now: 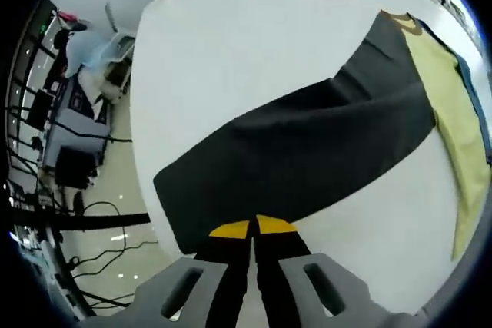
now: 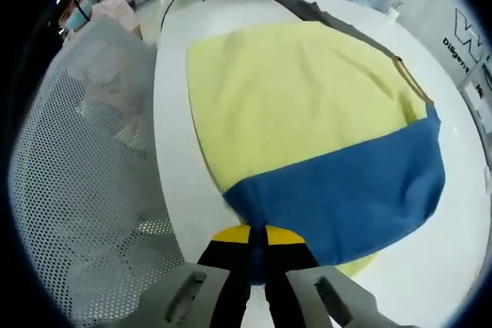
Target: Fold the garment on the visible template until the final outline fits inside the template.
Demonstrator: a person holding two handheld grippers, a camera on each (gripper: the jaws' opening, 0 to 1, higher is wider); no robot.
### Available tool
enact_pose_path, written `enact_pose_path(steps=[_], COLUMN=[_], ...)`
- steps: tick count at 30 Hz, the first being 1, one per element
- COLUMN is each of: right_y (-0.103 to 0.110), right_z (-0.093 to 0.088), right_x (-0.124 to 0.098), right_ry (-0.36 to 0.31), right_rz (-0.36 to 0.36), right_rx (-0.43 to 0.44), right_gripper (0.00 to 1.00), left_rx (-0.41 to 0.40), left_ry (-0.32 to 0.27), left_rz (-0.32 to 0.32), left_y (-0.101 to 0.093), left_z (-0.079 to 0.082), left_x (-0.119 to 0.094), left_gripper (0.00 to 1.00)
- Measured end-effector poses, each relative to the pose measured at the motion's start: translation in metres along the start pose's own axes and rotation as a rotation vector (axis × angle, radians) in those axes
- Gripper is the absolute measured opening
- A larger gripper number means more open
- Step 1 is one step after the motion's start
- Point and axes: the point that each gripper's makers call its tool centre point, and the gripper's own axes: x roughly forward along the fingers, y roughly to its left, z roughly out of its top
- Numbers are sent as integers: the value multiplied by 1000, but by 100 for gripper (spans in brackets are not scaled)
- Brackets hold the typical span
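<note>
A: The garment is soft, light cloth, a yellow body with a blue band along one end and a dark grey sleeve running off it. It lies spread flat on the white table. It looks likely to drape and drag rather than hold any shape, so a pinch at a hem or corner should serve better than a pinch mid-panel.

B: And the hand-held grippers?

A: In the right gripper view, the right gripper sits at the near edge of the blue band, jaws brought together with the blue hem running in between them, so it appears to be pinching that hem. In the left gripper view, the left gripper has its jaws closed at the near edge of the grey sleeve, and the dark cloth seems to be caught between the yellow-tipped jaws.

B: A template?

A: No outline can be made out on the table. A person in a white mesh garment stands beside the table edge in the right gripper view.
</note>
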Motion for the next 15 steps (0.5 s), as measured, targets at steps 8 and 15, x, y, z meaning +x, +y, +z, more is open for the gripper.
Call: enact_pose_path(steps=[8,15], right_y=[0,0], right_z=[1,1], right_x=[0,-1], right_ry=[-6,-16], right_rz=[-19,-17], right_rx=[-2,-2], right_gripper=[0,0], left_rx=[-5,42], left_ry=[80,54], left_rz=[-11,0], left_y=[-7,-3], left_z=[-24,-29], left_x=[-5,-1], left_gripper=[7,6])
